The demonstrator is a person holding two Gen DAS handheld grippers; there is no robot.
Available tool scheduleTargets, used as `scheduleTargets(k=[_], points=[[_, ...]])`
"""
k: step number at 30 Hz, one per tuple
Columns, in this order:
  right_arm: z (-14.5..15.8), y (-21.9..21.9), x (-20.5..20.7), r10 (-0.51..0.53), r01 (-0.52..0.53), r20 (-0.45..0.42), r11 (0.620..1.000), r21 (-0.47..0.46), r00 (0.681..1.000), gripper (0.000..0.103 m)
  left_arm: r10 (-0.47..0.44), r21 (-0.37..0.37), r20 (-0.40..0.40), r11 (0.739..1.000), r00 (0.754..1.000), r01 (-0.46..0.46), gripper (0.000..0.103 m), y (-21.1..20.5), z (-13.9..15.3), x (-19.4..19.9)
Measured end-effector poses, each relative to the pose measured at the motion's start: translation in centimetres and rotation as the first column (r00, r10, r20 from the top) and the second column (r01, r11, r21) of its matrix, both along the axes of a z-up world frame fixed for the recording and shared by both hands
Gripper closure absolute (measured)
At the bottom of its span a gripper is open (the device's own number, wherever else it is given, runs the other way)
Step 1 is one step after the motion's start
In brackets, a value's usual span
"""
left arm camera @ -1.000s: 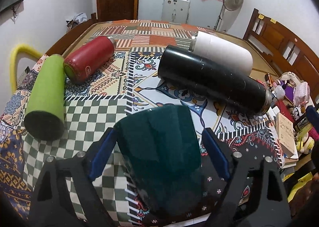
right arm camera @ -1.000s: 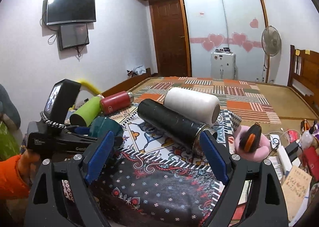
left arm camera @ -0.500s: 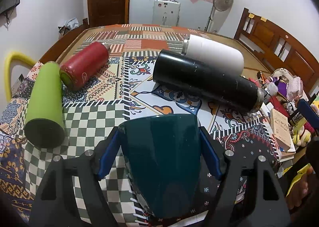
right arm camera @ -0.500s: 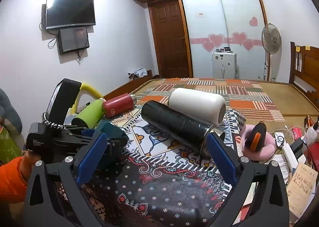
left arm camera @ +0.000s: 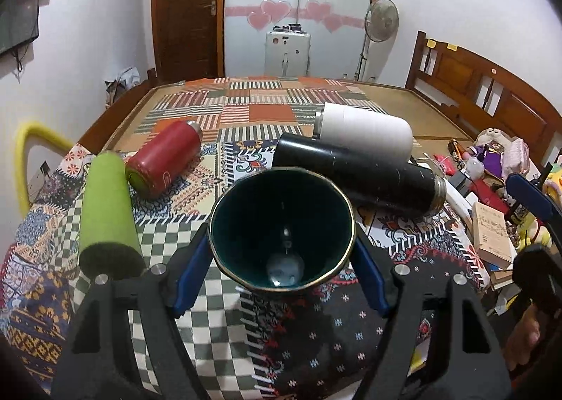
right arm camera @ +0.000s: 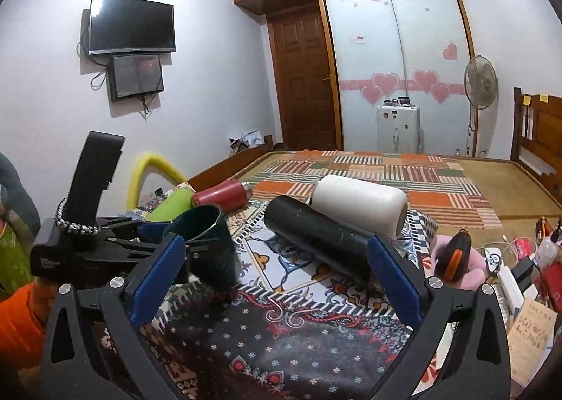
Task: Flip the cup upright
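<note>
A dark green cup [left arm camera: 281,228] with a gold rim sits between the blue pads of my left gripper [left arm camera: 281,273], which is shut on it. Its open mouth faces up and toward the camera. In the right wrist view the cup [right arm camera: 210,249] stands nearly upright, slightly tilted, its base at the patterned cloth [right arm camera: 281,347], with the left gripper [right arm camera: 154,235] clamped on its sides. My right gripper [right arm camera: 274,280] is open and empty, hovering over the near part of the cloth, to the right of the cup.
A black flask [left arm camera: 358,175], a white flask [left arm camera: 365,129], a red flask [left arm camera: 165,161] and a green cylinder [left arm camera: 105,210] lie on their sides on the cloth. Books and clutter [left arm camera: 491,231] sit at the right edge.
My left gripper closed on the cup, then turned it from mouth-down to mouth-up. The right gripper stayed open and shifted only slightly.
</note>
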State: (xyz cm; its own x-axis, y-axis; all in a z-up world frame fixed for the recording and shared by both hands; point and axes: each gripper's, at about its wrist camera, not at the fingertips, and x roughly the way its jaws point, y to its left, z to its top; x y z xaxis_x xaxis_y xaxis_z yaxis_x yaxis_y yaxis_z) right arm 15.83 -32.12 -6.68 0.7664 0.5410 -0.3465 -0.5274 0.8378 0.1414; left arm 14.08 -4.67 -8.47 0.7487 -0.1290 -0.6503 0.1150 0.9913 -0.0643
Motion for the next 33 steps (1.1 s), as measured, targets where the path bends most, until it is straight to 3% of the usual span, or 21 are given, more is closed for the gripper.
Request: scheduleTargets(k=[23, 33], points=[[0.0, 1.1, 0.1, -0.005, 0.005, -0.011, 1.000, 0.002, 1.000, 0.000, -0.039, 0.042, 0.024, 0.998, 0.999, 0.038, 0.028, -1.2, -1.5, -0.7], [1.5, 1.2, -1.5, -0.011, 0.011, 0.023, 1.000, -0.002, 1.000, 0.000, -0.017, 0.020, 0.063, 1.000, 0.998, 0.016, 0.027, 0.0, 0.0, -3.7]])
